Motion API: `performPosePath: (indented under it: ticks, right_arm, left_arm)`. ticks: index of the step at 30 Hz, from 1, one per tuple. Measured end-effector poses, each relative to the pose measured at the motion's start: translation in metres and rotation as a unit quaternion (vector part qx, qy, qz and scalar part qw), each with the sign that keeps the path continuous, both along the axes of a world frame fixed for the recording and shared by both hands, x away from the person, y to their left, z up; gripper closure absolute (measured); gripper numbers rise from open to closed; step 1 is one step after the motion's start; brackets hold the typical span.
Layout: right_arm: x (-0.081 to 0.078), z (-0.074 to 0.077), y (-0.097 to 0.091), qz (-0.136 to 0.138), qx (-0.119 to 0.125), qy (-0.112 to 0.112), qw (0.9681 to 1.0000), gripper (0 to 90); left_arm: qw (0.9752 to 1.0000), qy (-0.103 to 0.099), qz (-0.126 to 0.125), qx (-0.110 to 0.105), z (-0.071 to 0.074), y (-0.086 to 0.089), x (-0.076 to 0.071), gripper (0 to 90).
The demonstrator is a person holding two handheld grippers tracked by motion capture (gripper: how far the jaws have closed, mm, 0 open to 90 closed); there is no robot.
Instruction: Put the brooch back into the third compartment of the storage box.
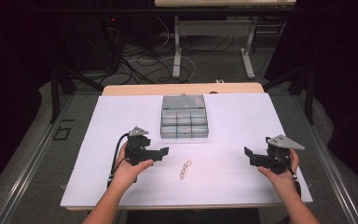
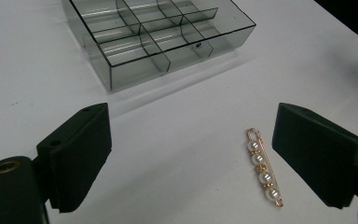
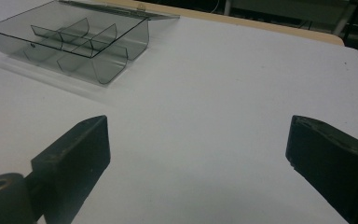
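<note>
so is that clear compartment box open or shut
Open: the compartment box shows bare dividers from above, its lid laid flat behind it. Its visible compartments look empty.

Black gripper (image 1: 164, 151) bodies, grey three-cornered plates, trailing black cables.

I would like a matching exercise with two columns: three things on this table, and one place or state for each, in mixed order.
Things:
1. gold pin with four white pearls
2. clear grey plastic compartment box
3. right gripper

Places or states:
A. lid open, at the far middle of the white table
B. jaws open, nothing between them
C. lies flat just ahead of the left gripper

Pairs: 1-C, 2-A, 3-B
</note>
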State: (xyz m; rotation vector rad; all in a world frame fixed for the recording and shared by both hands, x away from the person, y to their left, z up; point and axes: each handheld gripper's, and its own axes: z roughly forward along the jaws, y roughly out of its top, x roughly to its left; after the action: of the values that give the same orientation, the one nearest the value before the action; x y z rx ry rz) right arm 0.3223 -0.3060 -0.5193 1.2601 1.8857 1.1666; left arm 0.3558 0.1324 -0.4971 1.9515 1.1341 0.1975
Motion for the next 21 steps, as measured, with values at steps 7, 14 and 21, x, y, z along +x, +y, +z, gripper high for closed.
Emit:
performPosePath:
  ticks: [7, 14, 21]
  right_arm:
    - [0.000, 0.000, 0.002, 0.001, -0.003, -0.005, 1.0000, 6.4]
    - [0.002, -0.002, 0.002, -0.001, 0.003, 0.001, 1.0000, 6.6]
    - [0.002, -0.003, 0.001, -0.003, 0.002, 0.003, 1.0000, 6.9]
  left_arm:
    - [0.9999, -0.010, -0.001, 0.009, 0.005, -0.007, 0.001, 16.2]
    - [0.9999, -0.011, 0.000, 0.007, 0.010, -0.013, 0.001, 20.1]
    - [0.9999, 0.006, 0.000, 0.014, 0.008, -0.018, 0.001, 27.9]
